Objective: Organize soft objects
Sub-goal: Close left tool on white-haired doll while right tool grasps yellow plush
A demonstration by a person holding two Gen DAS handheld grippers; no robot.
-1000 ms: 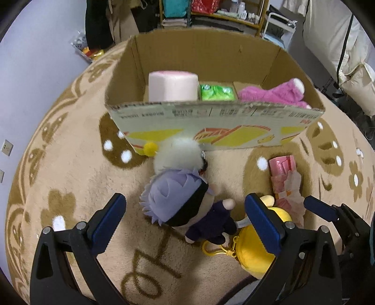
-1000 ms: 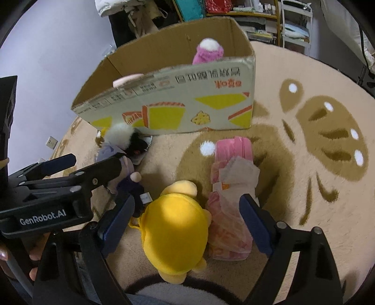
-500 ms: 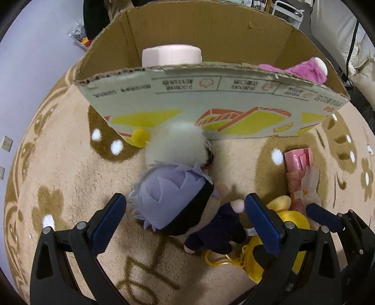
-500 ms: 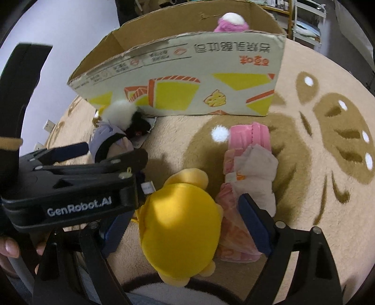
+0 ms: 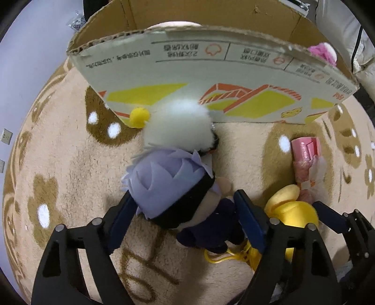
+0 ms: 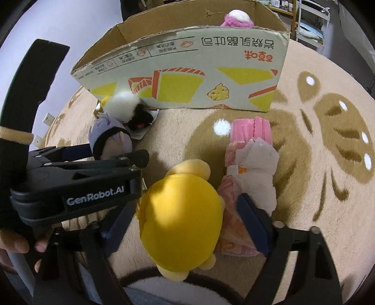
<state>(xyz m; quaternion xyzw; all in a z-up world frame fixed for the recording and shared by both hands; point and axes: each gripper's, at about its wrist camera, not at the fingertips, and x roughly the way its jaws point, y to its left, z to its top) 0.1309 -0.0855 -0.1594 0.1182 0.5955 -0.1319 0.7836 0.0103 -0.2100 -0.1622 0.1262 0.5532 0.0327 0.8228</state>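
Observation:
A plush doll with lilac hair and a dark body (image 5: 173,187) lies on the rug in front of the cardboard box (image 5: 211,77). My left gripper (image 5: 185,218) has its jaws closed in on the doll from both sides. A yellow plush (image 6: 182,215) lies next to it, between the jaws of my right gripper (image 6: 187,223), which touch its sides. A white fluffy toy (image 5: 178,124) leans against the box front. A pink tissue pack (image 6: 250,150) lies right of the yellow plush.
The box (image 6: 187,77) holds a pink plush (image 6: 236,18) and a pale pink roll (image 5: 175,24). A tan patterned rug (image 6: 328,117) covers the floor. Shelving (image 6: 311,16) stands behind the box. My left gripper's body (image 6: 77,185) crosses the right wrist view.
Both grippers moved down and forward toward the box. The left jaws narrowed onto the lilac-haired doll, and the right jaws narrowed onto the yellow plush.

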